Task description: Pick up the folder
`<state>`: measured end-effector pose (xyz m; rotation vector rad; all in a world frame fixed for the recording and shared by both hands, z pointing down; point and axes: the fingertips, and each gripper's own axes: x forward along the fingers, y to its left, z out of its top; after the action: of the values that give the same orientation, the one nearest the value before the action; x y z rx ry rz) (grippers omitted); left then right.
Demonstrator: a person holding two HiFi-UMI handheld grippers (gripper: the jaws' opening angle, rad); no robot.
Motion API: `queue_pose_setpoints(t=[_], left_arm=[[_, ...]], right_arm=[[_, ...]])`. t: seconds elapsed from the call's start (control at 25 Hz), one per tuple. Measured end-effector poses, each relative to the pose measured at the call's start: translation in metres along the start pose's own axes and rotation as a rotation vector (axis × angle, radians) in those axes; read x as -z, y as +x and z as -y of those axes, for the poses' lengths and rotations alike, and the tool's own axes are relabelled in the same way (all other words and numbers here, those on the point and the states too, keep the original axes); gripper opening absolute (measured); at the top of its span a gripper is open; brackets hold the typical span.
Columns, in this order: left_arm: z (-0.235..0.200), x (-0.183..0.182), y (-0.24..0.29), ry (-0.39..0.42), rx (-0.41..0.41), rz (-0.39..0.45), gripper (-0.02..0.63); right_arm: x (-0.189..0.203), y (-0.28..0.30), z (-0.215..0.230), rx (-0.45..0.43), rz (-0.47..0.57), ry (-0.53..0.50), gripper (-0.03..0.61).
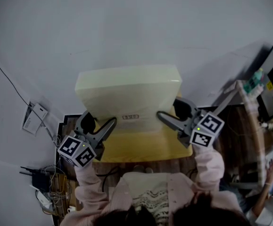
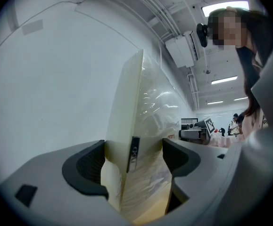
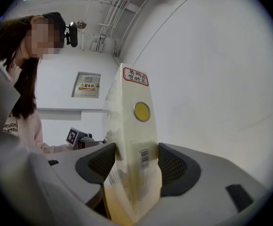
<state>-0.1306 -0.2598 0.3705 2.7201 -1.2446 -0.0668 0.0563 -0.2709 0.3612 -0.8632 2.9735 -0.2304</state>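
White wall leaves room beyond the folder (image 1: 128, 98). My left gripper (image 1: 101, 122) and right gripper (image 1: 170, 111) are clamped on its near edge. Only the right gripper view shows its round yellow sticker (image 3: 142, 111).

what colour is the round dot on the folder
Yellow dot on the folder; best in right gripper view.

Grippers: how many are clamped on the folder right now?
2. The left gripper is shut on the folder at its left end, and the right gripper is shut on its right end. None hidden.
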Motion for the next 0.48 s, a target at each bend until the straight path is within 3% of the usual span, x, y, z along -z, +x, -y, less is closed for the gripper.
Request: queue_pose_setpoints(t=[0.48], left_arm=[[0.0041, -0.0008, 0.0032, 0.002, 0.011, 0.001, 0.383]], right_arm=[[0.0029, -0.0055, 0.0018, 0.022, -0.006, -0.001, 0.285]])
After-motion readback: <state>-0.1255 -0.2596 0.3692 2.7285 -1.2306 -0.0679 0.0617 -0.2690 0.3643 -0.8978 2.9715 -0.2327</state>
